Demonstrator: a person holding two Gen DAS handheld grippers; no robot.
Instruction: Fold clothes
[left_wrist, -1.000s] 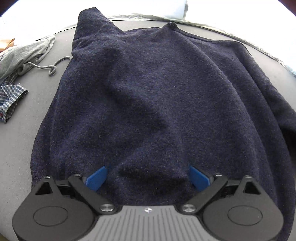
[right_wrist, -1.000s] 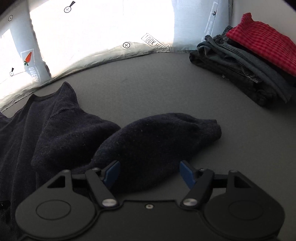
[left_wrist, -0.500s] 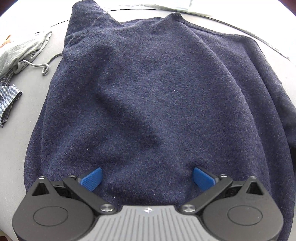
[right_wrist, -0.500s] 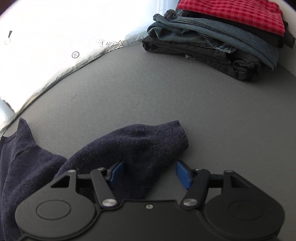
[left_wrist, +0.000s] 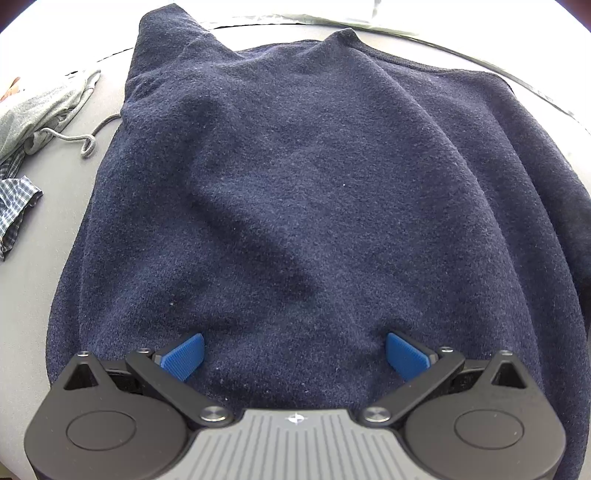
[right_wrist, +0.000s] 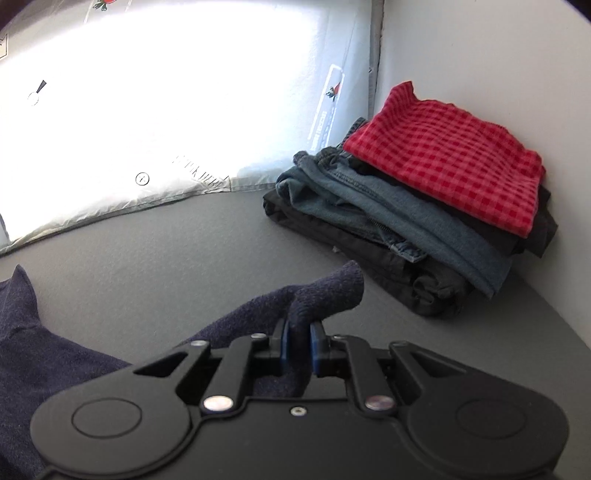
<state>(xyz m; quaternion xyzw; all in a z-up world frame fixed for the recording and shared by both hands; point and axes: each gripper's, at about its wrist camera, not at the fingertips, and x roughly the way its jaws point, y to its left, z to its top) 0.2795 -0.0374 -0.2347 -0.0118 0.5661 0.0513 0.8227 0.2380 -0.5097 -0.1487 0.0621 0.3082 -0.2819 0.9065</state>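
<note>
Closing now on the sleeve (right_wrist: 325, 291) of the navy sweater (left_wrist: 314, 192): right gripper (right_wrist: 300, 345) jaws, spread wide on either side of that sleeve a second ago, drawn in until the blue pads pinch a fold of knit between them. Sleeve cuff, flat on the grey surface (right_wrist: 166, 258) before, now bunched and lifted off it, and carried closer to the pile of folded clothes (right_wrist: 424, 206) (red check on top), which sits larger and lower in the right wrist view. Left wrist view pushed slightly in over the sweater since a second ago, the hem nearer its pads.
</note>
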